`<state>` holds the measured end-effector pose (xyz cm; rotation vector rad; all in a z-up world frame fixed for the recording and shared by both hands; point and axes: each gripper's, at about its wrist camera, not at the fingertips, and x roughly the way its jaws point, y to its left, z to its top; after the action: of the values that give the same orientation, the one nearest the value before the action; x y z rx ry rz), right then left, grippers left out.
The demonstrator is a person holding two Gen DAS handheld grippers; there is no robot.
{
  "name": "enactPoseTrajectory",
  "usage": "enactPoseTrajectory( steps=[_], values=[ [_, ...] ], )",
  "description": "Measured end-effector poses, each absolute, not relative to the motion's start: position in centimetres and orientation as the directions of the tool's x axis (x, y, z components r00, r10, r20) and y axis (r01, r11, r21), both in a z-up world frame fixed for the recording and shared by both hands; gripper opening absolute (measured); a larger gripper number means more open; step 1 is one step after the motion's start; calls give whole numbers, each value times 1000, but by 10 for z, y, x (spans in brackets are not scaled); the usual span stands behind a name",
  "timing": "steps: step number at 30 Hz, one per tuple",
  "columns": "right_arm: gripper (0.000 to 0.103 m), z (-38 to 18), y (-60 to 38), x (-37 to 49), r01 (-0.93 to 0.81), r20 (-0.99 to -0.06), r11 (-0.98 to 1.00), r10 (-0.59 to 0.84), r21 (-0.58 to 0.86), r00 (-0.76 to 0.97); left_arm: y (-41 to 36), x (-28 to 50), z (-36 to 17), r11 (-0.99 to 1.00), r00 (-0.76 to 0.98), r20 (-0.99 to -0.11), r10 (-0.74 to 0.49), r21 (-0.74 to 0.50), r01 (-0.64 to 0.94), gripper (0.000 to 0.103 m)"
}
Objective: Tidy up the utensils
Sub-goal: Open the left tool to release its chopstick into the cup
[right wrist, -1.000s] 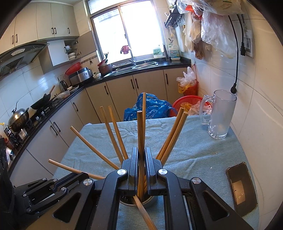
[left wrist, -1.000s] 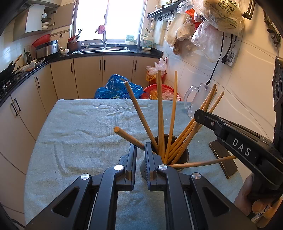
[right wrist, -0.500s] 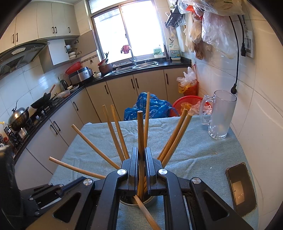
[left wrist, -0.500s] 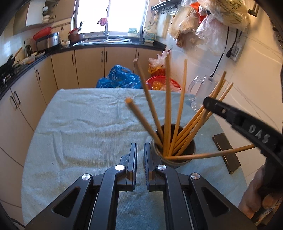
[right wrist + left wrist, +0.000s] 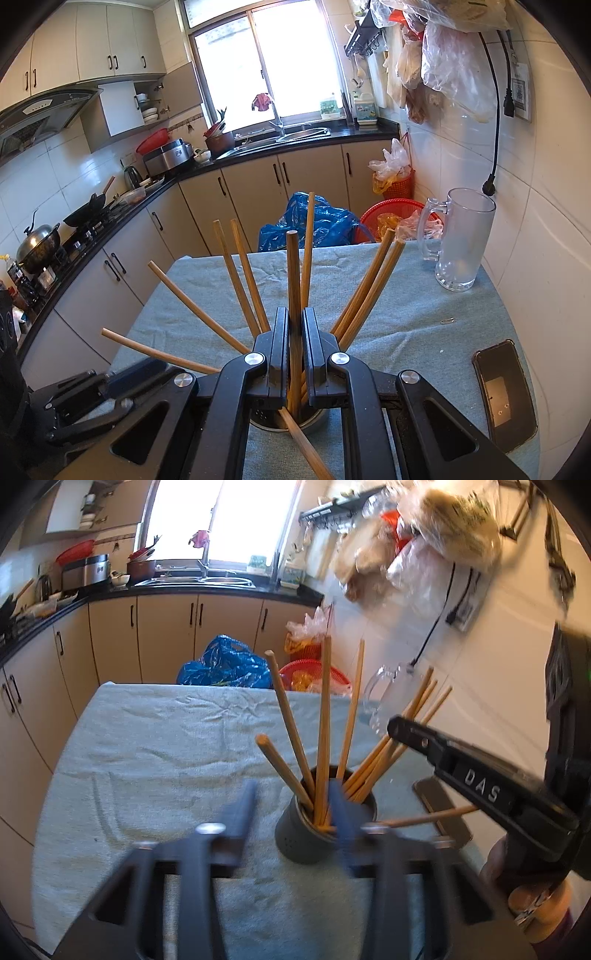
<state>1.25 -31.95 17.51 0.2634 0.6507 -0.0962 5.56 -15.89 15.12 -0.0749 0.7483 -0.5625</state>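
Right gripper (image 5: 294, 347) pinches one chopstick (image 5: 292, 280) upright over the cup (image 5: 295, 834); left gripper (image 5: 291, 812) is opening, empty (blurred). Lower straight down, then release.

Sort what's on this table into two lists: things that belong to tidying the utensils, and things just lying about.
Part of the job:
- chopsticks
- metal holder
- right claw, shut on one chopstick
- left claw, its jaws opening, nothing between them

Just lying about:
- glass mug
- phone
- paper clip
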Motion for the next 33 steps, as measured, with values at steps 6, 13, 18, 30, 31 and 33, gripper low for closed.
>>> enactPoseTrajectory(
  steps=[6, 13, 18, 30, 31, 33],
  values=[
    [8, 175, -320, 14, 171, -608, 961, -4, 216, 794, -152, 75, 152, 854, 599, -614, -513, -294, 429, 47],
    [8, 175, -322, 14, 168, -606, 960, 1, 223, 795, -158, 84, 157, 848, 578, -626, -524, -318, 424, 7],
    [8, 178, -321, 11, 168, -589, 962, -10, 214, 808, -164, 69, 171, 838, 591, -602, -537, -303, 453, 5],
    [8, 200, -310, -4, 149, -513, 974, -41, 172, 857, -174, 32, 196, 850, 666, -549, -504, -180, 495, 5],
    [8, 198, -309, -3, 148, -521, 974, -39, 169, 852, -174, 34, 193, 852, 662, -559, -500, -182, 491, 5],
    [8, 191, -307, 0, 149, -538, 975, -37, 166, 842, -174, 40, 184, 858, 648, -583, -490, -190, 478, 5]
  ],
)
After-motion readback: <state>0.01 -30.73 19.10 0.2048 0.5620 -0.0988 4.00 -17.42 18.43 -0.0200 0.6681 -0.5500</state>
